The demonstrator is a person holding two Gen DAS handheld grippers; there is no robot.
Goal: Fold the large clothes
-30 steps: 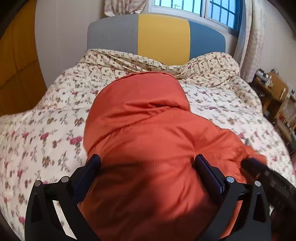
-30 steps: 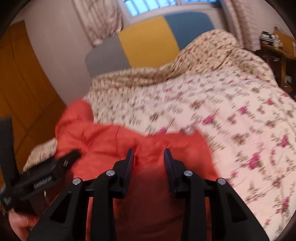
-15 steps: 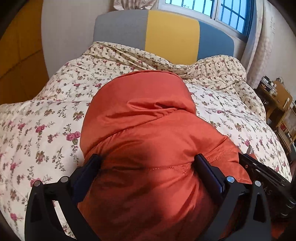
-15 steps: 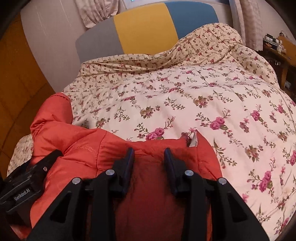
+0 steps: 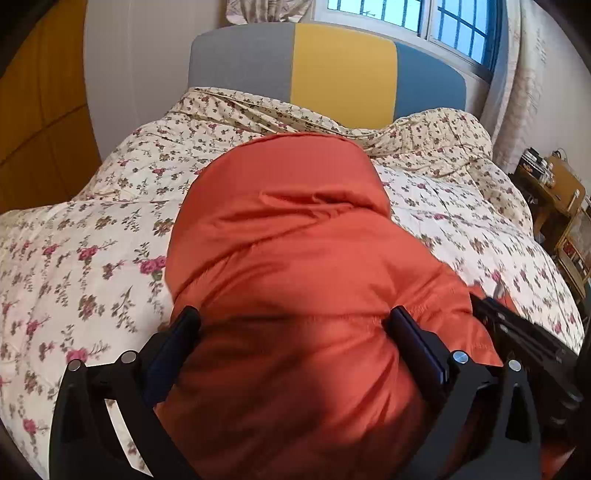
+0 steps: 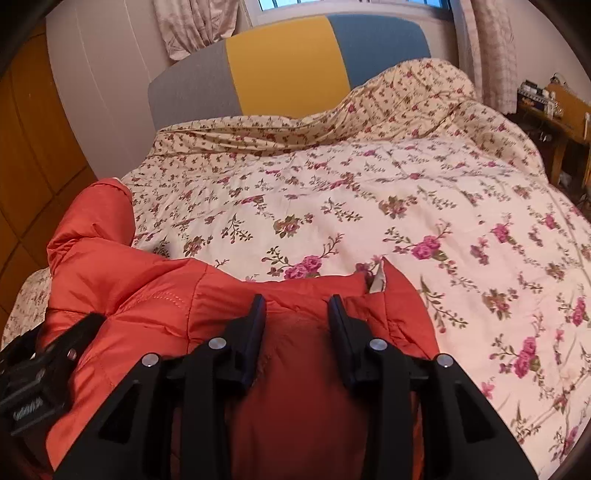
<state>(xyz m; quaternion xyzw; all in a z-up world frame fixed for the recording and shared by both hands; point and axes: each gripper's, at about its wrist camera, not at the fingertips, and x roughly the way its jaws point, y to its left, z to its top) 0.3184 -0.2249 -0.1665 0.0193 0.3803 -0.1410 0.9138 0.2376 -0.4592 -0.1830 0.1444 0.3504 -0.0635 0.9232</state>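
One orange padded jacket (image 5: 295, 266) on floral quilt (image 6: 369, 206), lettering unreadable.

The jacket (image 5: 295, 258) lies on the quilt (image 6: 369, 206) toward the bed's left side, headboard (image 5: 332, 70) behind it, a window (image 5: 406, 14) above, shelves (image 5: 554, 192) at right
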